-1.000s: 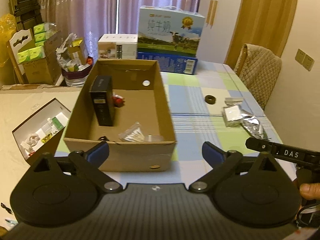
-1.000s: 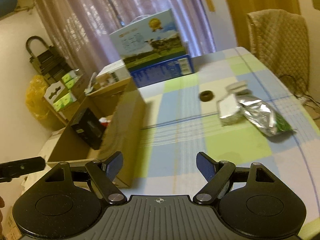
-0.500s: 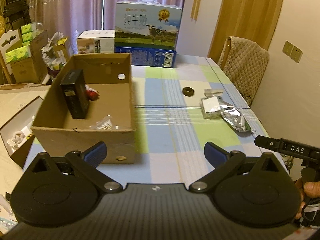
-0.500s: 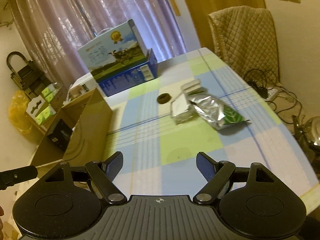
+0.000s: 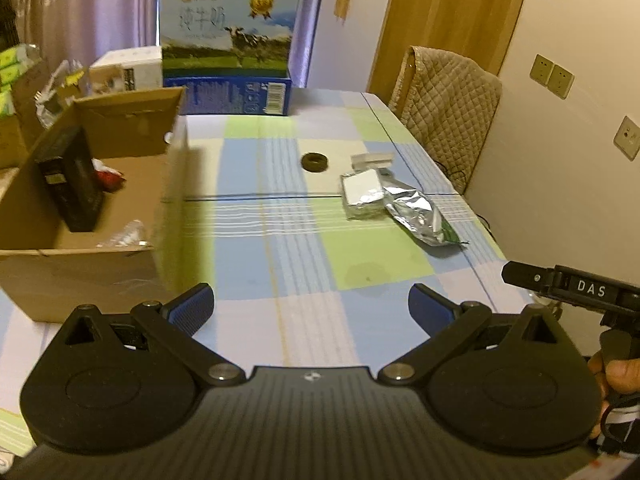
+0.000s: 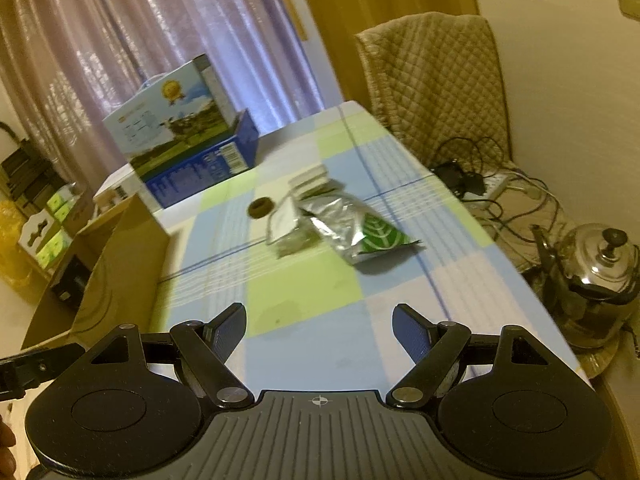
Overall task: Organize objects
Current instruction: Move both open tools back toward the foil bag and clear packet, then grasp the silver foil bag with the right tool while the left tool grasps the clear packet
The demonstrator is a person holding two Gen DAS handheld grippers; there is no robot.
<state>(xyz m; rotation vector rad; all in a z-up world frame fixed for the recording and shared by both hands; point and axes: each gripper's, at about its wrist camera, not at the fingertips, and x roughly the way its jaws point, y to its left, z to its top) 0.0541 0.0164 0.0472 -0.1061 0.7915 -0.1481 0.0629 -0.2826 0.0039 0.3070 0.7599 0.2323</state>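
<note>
Hovering above the near end of the desk (image 5: pixel 280 320), the left gripper (image 5: pixel 311 309) had its jaws spread wide with nothing between them. The right gripper (image 6: pixel 319 327) hung over the same checked cloth, its jaws likewise wide apart and empty; part of it, marked "DAS", showed at the right edge of the left wrist view, with a hand (image 5: pixel 618 372) below it.

On the left side of the desk stood an open cardboard box (image 5: pixel 80 276). Inside it a black box (image 5: pixel 70 180) leaned upright against the left wall, with a small red item (image 5: pixel 107 174) just beside it and a clear plastic packet (image 5: pixel 128 236) near the front wall.

Farther out on the cloth lay a dark ring (image 5: pixel 314 162), a small white box (image 5: pixel 372 160), a flat white packet (image 5: pixel 362 194) and a silver foil pouch (image 5: pixel 420 216) with a green print, the pouch touching the white packet. At the far end stood a blue milk carton case (image 5: pixel 228 52). A quilted chair (image 6: pixel 432 80) stood beside the desk, and a metal kettle (image 6: pixel 596 280) sat on the floor to the right.
</note>
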